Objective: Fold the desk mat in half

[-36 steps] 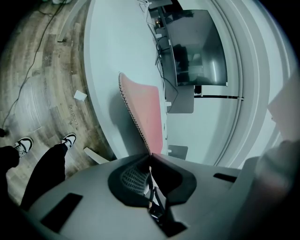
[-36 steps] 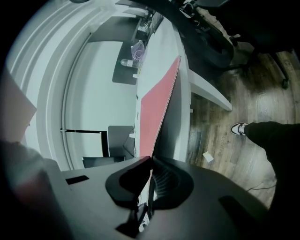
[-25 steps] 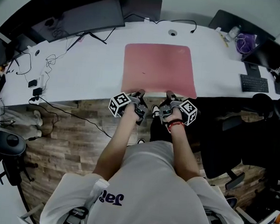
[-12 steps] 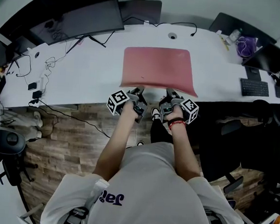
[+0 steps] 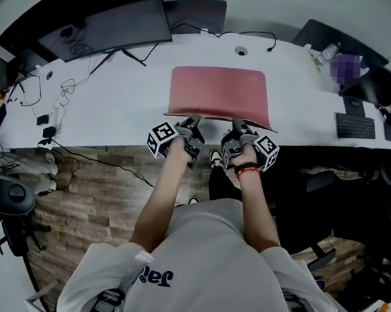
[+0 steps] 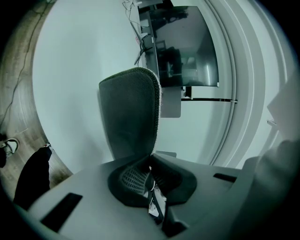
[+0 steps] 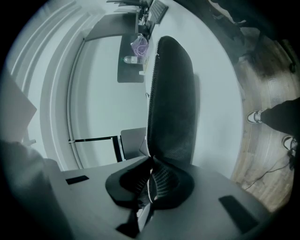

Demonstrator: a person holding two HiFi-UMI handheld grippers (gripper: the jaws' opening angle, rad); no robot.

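Note:
A pink desk mat [image 5: 218, 91] lies on the white desk [image 5: 126, 99], its near edge lifted off the surface. My left gripper [image 5: 195, 122] is shut on the mat's near edge towards the left, and my right gripper [image 5: 237, 126] is shut on the same edge towards the right. In the left gripper view the mat's dark underside [image 6: 131, 117] rises from the jaws of the left gripper [image 6: 150, 169]. The right gripper view shows the same dark underside [image 7: 172, 103] standing up from the right gripper [image 7: 151, 174].
Two monitors [image 5: 121, 25] stand at the desk's back left, with cables [image 5: 66, 84] trailing left. A keyboard [image 5: 355, 127] and a laptop [image 5: 376, 82] lie at the right. A cable hole [image 5: 241, 50] sits behind the mat. Black office chairs [image 5: 6, 201] stand on the wooden floor.
Both grippers have moved up and away from me with the mat's near edge, which has lifted off the desk and curls over the rest of the mat.

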